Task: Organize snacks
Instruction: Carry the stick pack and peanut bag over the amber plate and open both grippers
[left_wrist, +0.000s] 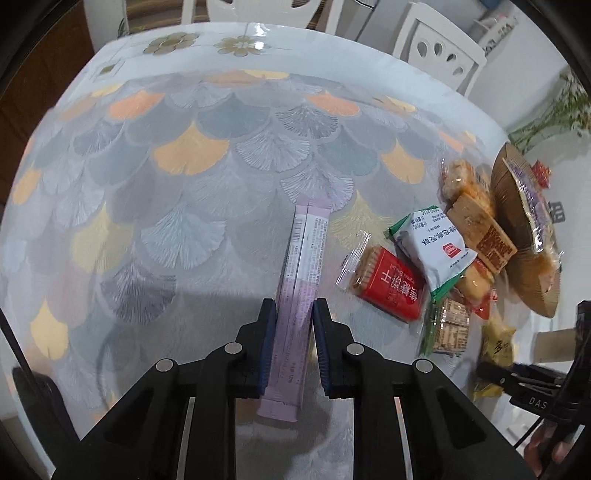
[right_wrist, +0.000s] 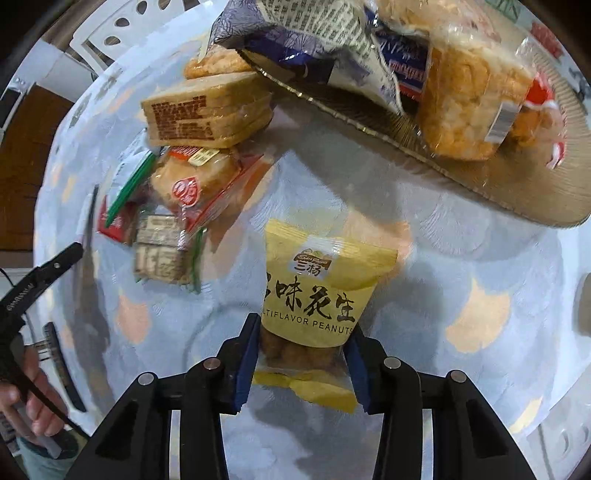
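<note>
Lilac foil fills the space between my left gripper's blue pads: it is clenched on a long stick sachet, gripped near the sachet's near end. The sachet runs lengthwise away from the camera and lies along the desk, which carries a cloth printed with grey, orange and yellow fan shapes.

My right gripper is clamped on a yellow peanut packet marked "MULTIFLAVOR PEANUTS". Both pads press the packet's sides at its clear lower window, where the nuts show. No earlier view is available, so I report only the grip as seen.

Next outward, in the left wrist view, the loose pile sits to the right of the sachet and apart from it. Nearest is a red biscuit pack in clear wrap. A white-and-green pouch overlaps its far edge. A green-edged cracker pack lies just right of the red pack.

Beyond these, a tan wafer pack leans on the rim of a brown ribbed tray. In the right wrist view the tray holds a clear bag of puffed rice cakes and a blue-and-white printed bag, which overhangs the rim.

Farthest back, white chairs stand behind the desk edge.
</note>
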